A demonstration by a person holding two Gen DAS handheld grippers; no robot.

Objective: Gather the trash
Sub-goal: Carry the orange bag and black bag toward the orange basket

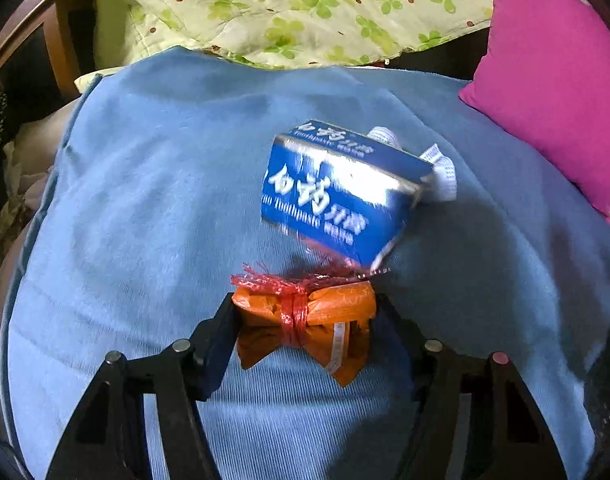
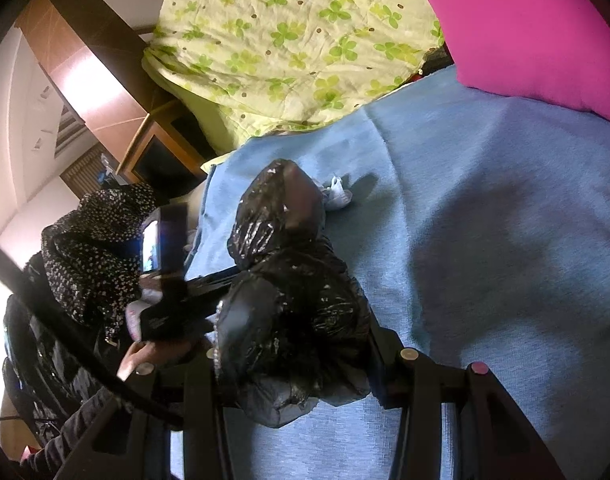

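In the left wrist view my left gripper is shut on an orange wrapper tied with red string. Just beyond it a blue toothpaste box lies tilted on the blue blanket, with a crumpled white tissue at its far right corner. In the right wrist view my right gripper is shut on a black trash bag, held above the blanket. A small white tissue lies just past the bag's top. The left gripper's body shows left of the bag.
A magenta pillow lies at the right on the blanket and shows in the right wrist view. A green clover-print quilt is bunched at the back. Wooden furniture stands at the left. A person in dark spotted clothes is at the left.
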